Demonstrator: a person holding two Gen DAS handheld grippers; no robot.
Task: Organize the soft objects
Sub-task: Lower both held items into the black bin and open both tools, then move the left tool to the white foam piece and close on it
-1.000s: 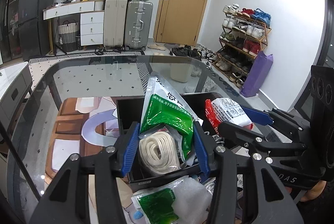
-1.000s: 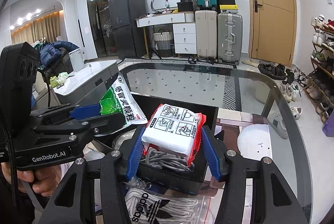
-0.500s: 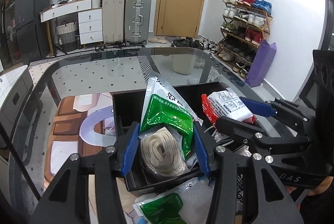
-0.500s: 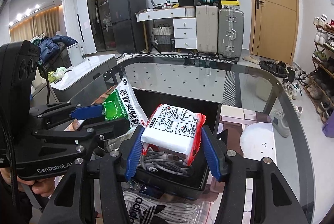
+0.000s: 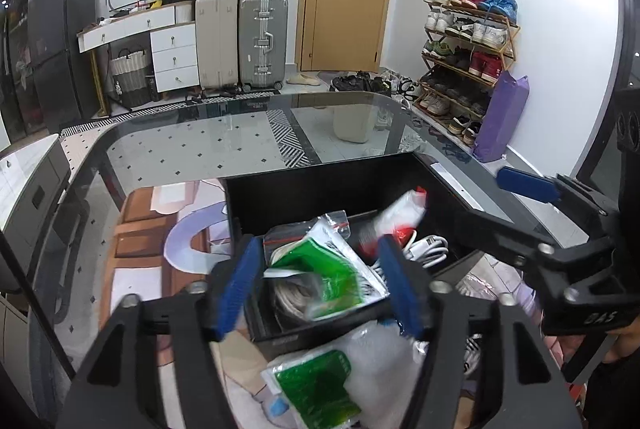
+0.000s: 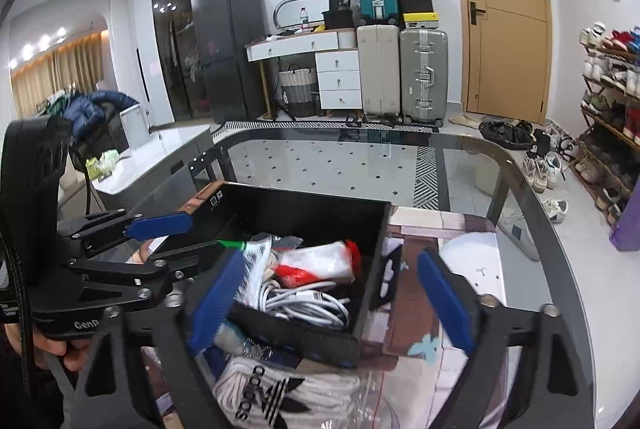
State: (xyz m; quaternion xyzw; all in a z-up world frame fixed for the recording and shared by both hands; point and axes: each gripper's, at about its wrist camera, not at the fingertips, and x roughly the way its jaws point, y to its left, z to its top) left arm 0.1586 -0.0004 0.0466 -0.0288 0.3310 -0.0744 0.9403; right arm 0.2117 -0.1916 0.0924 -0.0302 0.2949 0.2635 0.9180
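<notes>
Both grippers gape empty: left gripper (image 5: 320, 285) frames the green packet (image 5: 332, 275) mid-frame; right gripper (image 6: 332, 297) sits lower right of the red-white pack (image 6: 320, 263).

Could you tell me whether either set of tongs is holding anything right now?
Nothing: the left tongs and right tongs are open, and both packets lie in the black box.
</notes>
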